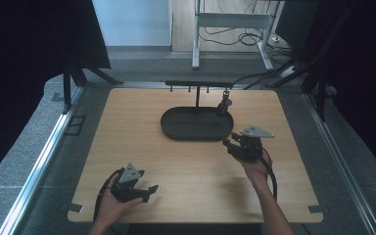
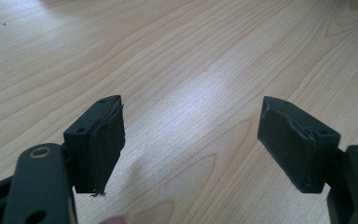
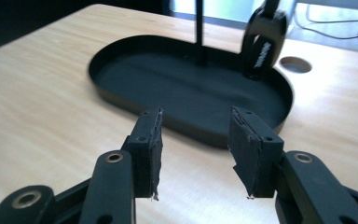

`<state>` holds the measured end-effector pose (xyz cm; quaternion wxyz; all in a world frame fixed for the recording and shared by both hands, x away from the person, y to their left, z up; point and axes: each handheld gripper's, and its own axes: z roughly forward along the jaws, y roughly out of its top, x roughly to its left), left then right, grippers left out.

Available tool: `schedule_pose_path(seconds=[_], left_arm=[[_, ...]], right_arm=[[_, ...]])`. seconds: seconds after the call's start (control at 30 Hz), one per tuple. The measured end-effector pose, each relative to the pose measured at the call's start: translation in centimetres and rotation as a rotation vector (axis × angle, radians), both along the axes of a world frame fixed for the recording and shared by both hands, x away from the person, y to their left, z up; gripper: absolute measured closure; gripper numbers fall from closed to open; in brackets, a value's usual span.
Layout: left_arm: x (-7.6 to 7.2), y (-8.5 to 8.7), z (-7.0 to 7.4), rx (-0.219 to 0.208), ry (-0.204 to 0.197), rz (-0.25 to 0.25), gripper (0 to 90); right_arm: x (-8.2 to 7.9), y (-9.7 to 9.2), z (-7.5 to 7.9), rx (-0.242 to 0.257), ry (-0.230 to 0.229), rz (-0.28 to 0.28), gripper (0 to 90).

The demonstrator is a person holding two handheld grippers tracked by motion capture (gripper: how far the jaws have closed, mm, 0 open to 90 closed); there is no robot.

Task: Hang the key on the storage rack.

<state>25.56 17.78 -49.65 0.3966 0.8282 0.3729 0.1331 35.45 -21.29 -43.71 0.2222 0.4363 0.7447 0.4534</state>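
Right gripper (image 1: 234, 142): fingers half spread, nothing between them, just beside the right end of the black oval tray (image 1: 176, 128).
Small black key fob (image 1: 223, 106): hangs from the black stand's bar (image 1: 198, 84) over the tray's right end, toward the far edge of the light wooden tabletop (image 1: 186, 176).
Left gripper (image 1: 149, 191): near edge, fingers wide spread, empty.

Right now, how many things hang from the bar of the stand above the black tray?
1. A black key fob hangs near the right end of the bar, over the right side of the tray. The other small hooks look bare, though something tiny could be missed.
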Motion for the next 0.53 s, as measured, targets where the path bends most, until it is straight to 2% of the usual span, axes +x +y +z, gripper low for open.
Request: schedule_pose_path(seconds=[0.23,0.33,0.53], left_arm=[[-0.1,-0.1,0.1,0.005,-0.005,-0.001,23.7],[-0.1,-0.2,0.0,0.011,-0.002,-0.003,23.7],[0.0,-0.2,0.0,0.013,-0.005,0.0,23.7]], right_arm=[[-3.1,-0.8,-1.7,0.024,0.031,0.045,52.4],[-3.6,-1.3,-2.5,0.021,0.053,0.055,51.2],[-4.1,-1.6,-2.9,0.053,0.051,0.072,47.1]])
